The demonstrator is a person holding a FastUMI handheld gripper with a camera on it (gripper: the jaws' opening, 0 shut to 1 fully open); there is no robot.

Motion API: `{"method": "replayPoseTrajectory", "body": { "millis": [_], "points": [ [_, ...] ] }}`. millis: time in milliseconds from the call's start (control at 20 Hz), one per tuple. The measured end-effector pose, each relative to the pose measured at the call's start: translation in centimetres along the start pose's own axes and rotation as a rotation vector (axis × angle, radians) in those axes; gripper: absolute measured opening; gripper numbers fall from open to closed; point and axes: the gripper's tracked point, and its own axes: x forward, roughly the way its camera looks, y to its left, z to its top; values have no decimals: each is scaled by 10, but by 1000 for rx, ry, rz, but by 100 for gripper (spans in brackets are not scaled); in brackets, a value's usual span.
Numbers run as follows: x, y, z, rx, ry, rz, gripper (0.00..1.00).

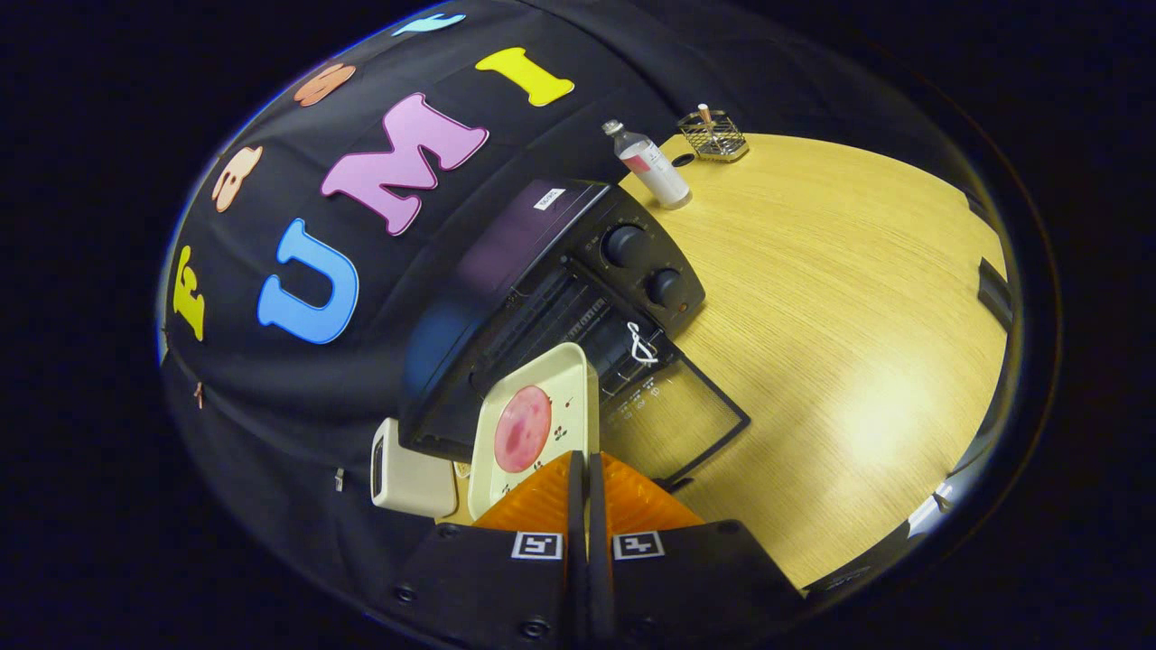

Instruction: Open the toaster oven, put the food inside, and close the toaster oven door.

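Observation:
A black toaster oven [542,271] stands on the wooden table with its glass door [673,415] folded down flat. My gripper [587,469] is shut on the near edge of a cream tray [542,397], both orange fingers [542,496] pressed together on it. A round pink slice of food [522,428] lies on the tray. The tray's far end reaches just above the oven's open mouth, over the door's hinge side. Two black knobs [625,244] sit on the oven's control panel, and a white cord loop [641,343] hangs at the door's handle.
A clear bottle with a pink label [650,164] stands beyond the oven. A wire basket [713,135] sits at the table's far edge. A cream box-like appliance [411,474] stands beside the oven. The wooden tabletop [840,298] stretches wide past the open door.

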Motion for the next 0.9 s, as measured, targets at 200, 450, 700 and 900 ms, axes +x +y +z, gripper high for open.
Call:
{"method": "replayPoseTrajectory", "body": {
  "millis": [200, 450, 700, 900],
  "points": [
    [41, 8, 4, 42, -46, -8, 6],
    [92, 13, 0, 136, -77, -27, 6],
    [115, 24, 7, 178, -125, -47, 6],
    [123, 24, 7, 202, -127, -69, 6]
  ]
}}
